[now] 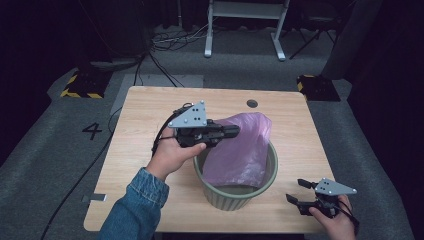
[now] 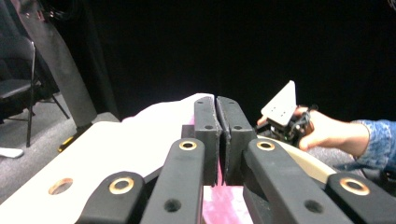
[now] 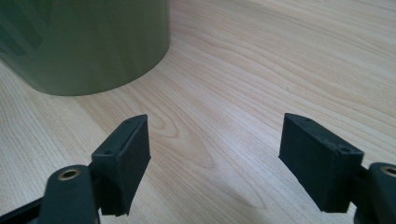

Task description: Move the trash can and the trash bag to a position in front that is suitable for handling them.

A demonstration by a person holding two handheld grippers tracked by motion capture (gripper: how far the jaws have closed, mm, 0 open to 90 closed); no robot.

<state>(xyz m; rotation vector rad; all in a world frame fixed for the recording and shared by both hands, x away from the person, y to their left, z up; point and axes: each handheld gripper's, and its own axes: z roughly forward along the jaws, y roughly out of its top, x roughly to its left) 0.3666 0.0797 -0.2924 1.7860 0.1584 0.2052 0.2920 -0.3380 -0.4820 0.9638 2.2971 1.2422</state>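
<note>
A purple plastic bag (image 1: 241, 150) hangs partly inside a green round bin (image 1: 235, 196) on the wooden table (image 1: 145, 145). My left gripper (image 1: 235, 131) is shut on the bag's upper edge, above the bin's far-left rim. In the left gripper view the jaws (image 2: 217, 105) are pressed together with pink film (image 2: 219, 205) between them. My right gripper (image 1: 297, 191) rests low at the table's near right corner, to the right of the bin. In the right gripper view it is open (image 3: 215, 149) over bare wood, with the bin's wall (image 3: 84, 42) at the upper left.
A round cable hole (image 1: 252, 103) sits near the table's far edge. Behind the table are floor cables (image 1: 170, 37) and a white desk frame (image 1: 245, 30). Black-and-yellow blocks (image 1: 82, 85) stand on the floor at both far corners.
</note>
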